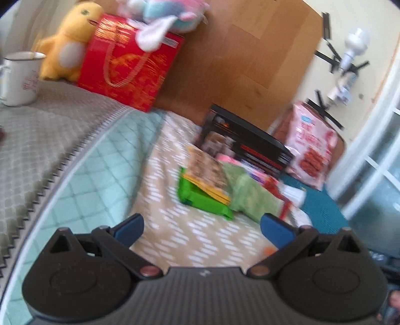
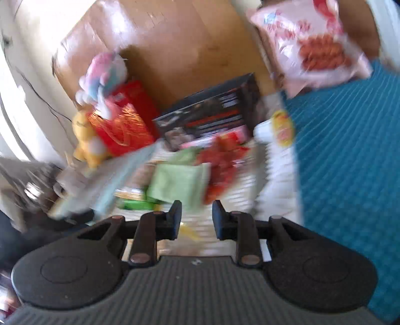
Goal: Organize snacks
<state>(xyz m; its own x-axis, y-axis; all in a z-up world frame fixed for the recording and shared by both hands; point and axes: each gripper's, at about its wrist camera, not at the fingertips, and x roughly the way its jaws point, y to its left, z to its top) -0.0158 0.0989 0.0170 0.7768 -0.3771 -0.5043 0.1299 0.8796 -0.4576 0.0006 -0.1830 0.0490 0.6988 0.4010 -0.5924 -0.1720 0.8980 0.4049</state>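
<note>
Left gripper [image 1: 202, 228]: jaws spread wide, blue pads far apart, nothing between them, touching nothing. It hangs over a beige patterned cloth [image 1: 175, 232].

Snack pile sits ahead of the left claw, slightly right of its centreline, apart from the pads. Nearest item: green packet [image 1: 200, 197] with a yellow-edged brown packet [image 1: 207, 170] lying on top of it. Just right of those, a pale green pouch [image 1: 247, 190], then a red-and-white wrapper [image 1: 282, 195] near the right pad. Behind the pile a black box [image 1: 247, 140] stands tilted against a wooden panel [image 1: 237, 57]. Further right, a pink snack bag [image 1: 312, 142] leans upright on a teal mat [image 1: 322, 202].

Far ahead-left of the left claw: red gift bag [image 1: 130, 67], yellow plush duck [image 1: 67, 42] beside it, pastel plush [image 1: 162, 17] on top of the bag, white mug [image 1: 20, 77] at far left on a grey cloth [image 1: 45, 120].

Right gripper [image 2: 196, 216]: jaws partly open, narrow gap, nothing visibly gripped. View is heavily motion-blurred. Directly ahead, just past the fingertips, lies the pale green pouch [image 2: 178, 183]; red wrapper [image 2: 222, 162] ahead-right of it, black box [image 2: 212, 112] beyond. Pink snack bag [image 2: 310, 42] sits far ahead-right, teal mat [image 2: 350, 150] along the right side. Contact between the right fingers and the pouch: cannot tell through the blur.
</note>
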